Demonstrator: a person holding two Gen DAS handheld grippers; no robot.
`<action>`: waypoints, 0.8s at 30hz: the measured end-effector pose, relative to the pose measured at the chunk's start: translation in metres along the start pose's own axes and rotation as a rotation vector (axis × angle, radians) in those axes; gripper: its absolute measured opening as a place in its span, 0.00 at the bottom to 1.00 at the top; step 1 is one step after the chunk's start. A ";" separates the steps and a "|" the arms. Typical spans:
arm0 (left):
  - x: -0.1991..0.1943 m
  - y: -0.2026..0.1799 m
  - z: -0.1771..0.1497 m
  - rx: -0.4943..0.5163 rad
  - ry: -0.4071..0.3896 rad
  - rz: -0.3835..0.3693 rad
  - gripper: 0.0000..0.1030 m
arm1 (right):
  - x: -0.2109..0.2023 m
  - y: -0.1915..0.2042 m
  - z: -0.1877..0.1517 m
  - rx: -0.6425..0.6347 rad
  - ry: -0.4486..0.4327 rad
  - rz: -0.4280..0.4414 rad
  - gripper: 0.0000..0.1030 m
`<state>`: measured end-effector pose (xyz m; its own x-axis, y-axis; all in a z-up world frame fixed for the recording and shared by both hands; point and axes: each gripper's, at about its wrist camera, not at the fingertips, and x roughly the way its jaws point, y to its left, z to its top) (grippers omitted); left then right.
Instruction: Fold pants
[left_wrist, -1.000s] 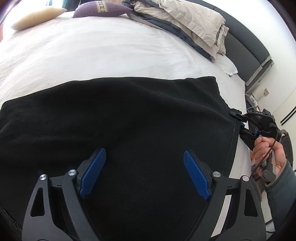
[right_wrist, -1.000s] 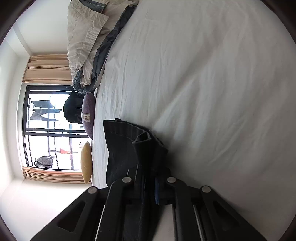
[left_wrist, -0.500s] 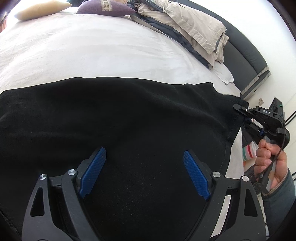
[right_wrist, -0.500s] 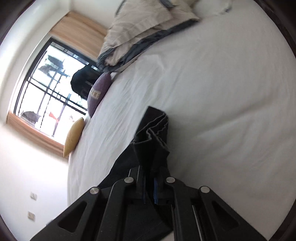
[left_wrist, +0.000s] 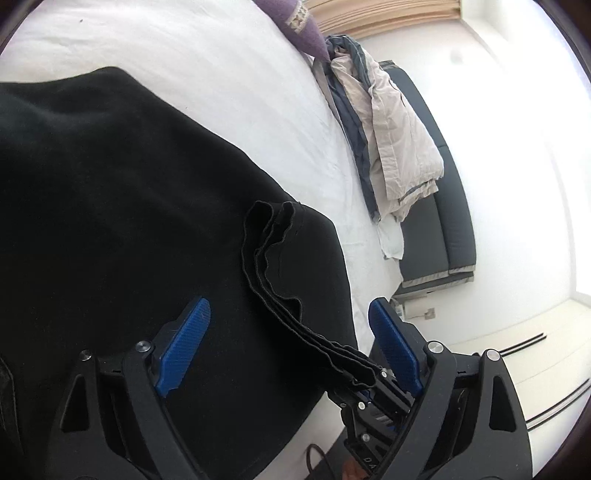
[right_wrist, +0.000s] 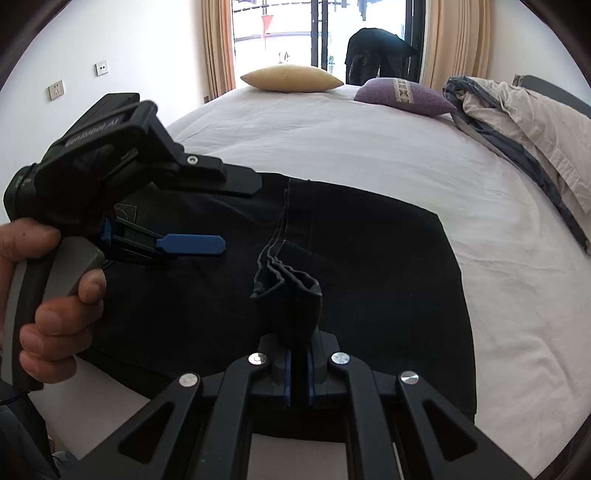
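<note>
Black pants lie spread on the white bed. My right gripper is shut on a bunched, pleated edge of the pants and holds it lifted over the flat part. In the left wrist view that same edge runs as a raised ridge down to the right gripper at the lower right. My left gripper stands open just above the black cloth, with nothing between its blue pads. The right wrist view shows the left gripper held in a hand over the pants' left part.
A yellow pillow and a purple pillow lie at the far end of the bed. A crumpled beige and blue duvet is heaped along the right side by the dark headboard. A glass door with curtains is behind.
The right gripper has swung in from the bed's side, rolled upright and carried the pants' edge over the spread cloth, close to the left gripper. The left gripper has rolled and turned toward the headboard.
</note>
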<state>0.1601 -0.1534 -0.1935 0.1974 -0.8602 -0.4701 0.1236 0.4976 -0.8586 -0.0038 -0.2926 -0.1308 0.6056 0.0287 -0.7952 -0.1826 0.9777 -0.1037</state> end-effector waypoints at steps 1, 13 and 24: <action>0.001 0.002 0.002 -0.019 0.008 0.001 0.86 | -0.002 0.004 0.000 -0.024 -0.010 -0.021 0.06; 0.014 0.002 0.009 -0.066 0.087 0.068 0.26 | -0.013 0.052 -0.004 -0.234 -0.058 -0.171 0.07; -0.034 0.003 0.021 0.025 0.076 0.131 0.07 | -0.028 0.104 0.000 -0.315 -0.111 -0.114 0.07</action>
<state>0.1743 -0.1201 -0.1759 0.1397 -0.7934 -0.5924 0.1264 0.6077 -0.7841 -0.0396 -0.1912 -0.1191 0.7132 -0.0372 -0.6999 -0.3287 0.8642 -0.3809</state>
